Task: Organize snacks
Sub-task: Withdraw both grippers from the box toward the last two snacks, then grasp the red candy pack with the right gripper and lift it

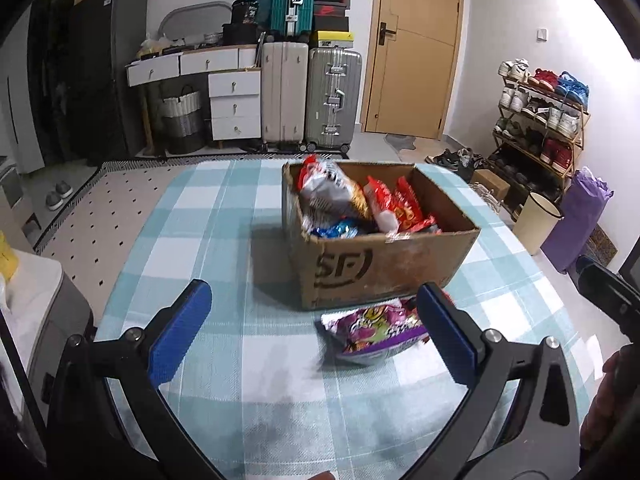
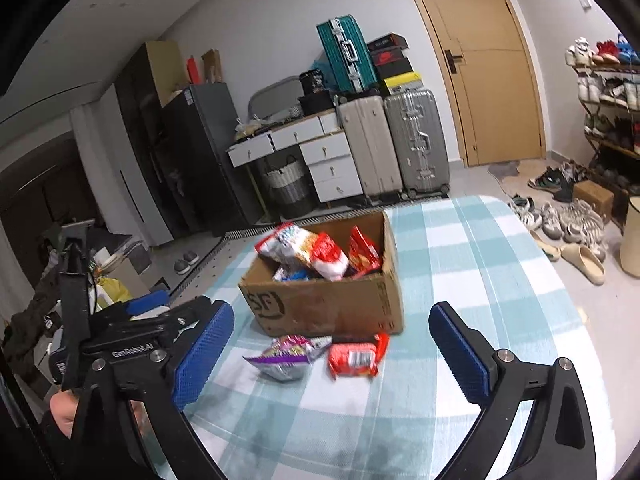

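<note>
Covering the table (image 1: 208, 208) is a checked teal-and-white cloth. On it stands an open, worn cardboard box (image 1: 384, 264) of crinkled foil snack bags. Just near of the box lie a purple bag (image 1: 372, 334) and a red pack (image 2: 356, 356). Left gripper (image 1: 316, 328) and right gripper (image 2: 332, 348): ribbed blue pads wide apart, holding nothing.

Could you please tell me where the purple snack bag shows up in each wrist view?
Left wrist: purple snack bag lies right of centre, just below the box, partly behind the right finger.
Right wrist: it lies left of centre, below the box, beside a red packet.
Shared landmark: the box's SF print.
</note>
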Motion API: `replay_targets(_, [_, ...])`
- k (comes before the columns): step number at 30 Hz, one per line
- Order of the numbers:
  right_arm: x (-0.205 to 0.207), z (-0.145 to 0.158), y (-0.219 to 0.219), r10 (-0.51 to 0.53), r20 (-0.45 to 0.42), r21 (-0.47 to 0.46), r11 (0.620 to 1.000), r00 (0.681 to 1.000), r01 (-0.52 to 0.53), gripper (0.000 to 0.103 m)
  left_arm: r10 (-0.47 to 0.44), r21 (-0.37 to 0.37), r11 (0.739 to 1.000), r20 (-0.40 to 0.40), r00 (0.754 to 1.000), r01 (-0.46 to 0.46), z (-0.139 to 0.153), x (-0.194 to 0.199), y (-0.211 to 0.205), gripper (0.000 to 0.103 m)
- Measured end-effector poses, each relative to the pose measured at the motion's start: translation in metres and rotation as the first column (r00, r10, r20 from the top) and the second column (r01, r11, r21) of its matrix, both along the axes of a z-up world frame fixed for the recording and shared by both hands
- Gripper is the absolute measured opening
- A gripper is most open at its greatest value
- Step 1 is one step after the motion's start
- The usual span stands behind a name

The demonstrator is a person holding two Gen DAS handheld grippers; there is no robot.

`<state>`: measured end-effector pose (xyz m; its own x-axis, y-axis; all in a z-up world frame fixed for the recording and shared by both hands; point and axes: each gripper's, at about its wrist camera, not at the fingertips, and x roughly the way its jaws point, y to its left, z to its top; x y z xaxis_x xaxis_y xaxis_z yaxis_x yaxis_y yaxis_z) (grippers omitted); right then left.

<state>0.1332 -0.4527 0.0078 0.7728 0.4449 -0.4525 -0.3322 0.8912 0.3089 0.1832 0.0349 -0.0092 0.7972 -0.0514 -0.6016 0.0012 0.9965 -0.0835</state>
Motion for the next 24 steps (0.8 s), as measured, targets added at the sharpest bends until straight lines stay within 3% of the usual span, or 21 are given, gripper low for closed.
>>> replay_targets(24, [0.048, -0.096, 0.023, -0.027, -0.189, -0.099, 0.995, 0.982, 0.008, 0.100, -0.035, -0.076, 0.997, -0.145, 0.989, 0.024, -0.090, 0.025, 0.005, 0.102])
